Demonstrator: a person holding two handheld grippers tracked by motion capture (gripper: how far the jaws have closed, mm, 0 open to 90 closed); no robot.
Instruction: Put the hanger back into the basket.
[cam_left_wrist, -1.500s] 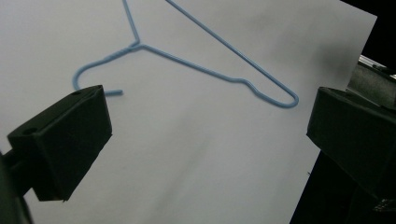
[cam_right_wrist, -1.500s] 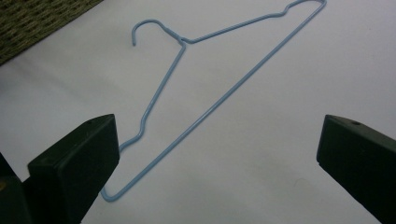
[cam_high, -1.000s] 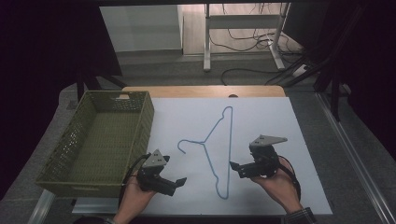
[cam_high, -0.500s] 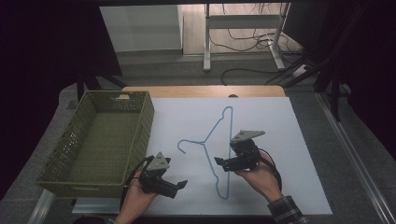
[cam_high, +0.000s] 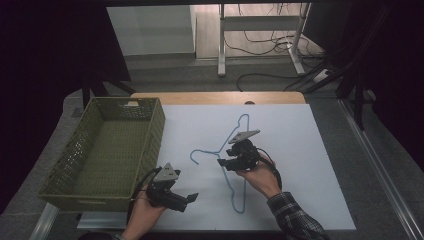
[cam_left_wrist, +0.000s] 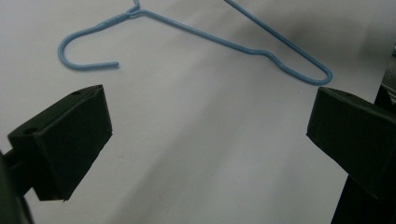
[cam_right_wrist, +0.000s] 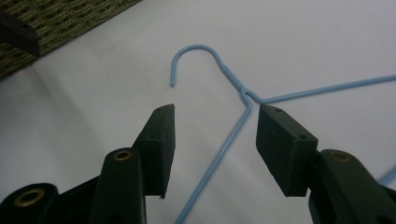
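A light blue wire hanger (cam_high: 199, 150) lies flat on the white tabletop (cam_high: 310, 150). My right gripper (cam_high: 222, 164) hovers over it just below the twisted neck. In the right gripper view the neck (cam_right_wrist: 232, 77) sits ahead and one wire arm runs between the jaws of the right gripper (cam_right_wrist: 217, 112). Those jaws have just been closing and stand half open, with neither pad touching the wire. My left gripper (cam_high: 189, 201) rests near the table's front edge, open with nothing between its fingers. In the left gripper view the hanger (cam_left_wrist: 201, 33) lies beyond the left gripper (cam_left_wrist: 210, 98).
A green woven basket (cam_high: 155, 132) stands at the table's left side, close to the left hand; its corner (cam_right_wrist: 70, 18) appears in the right gripper view. A wooden strip (cam_high: 215, 97) borders the table's far edge. Beyond it are a metal stand and floor cables.
My right gripper has moved left and slightly down onto the hanger near its neck, and its jaws have narrowed around the wire. The left gripper has stayed put.
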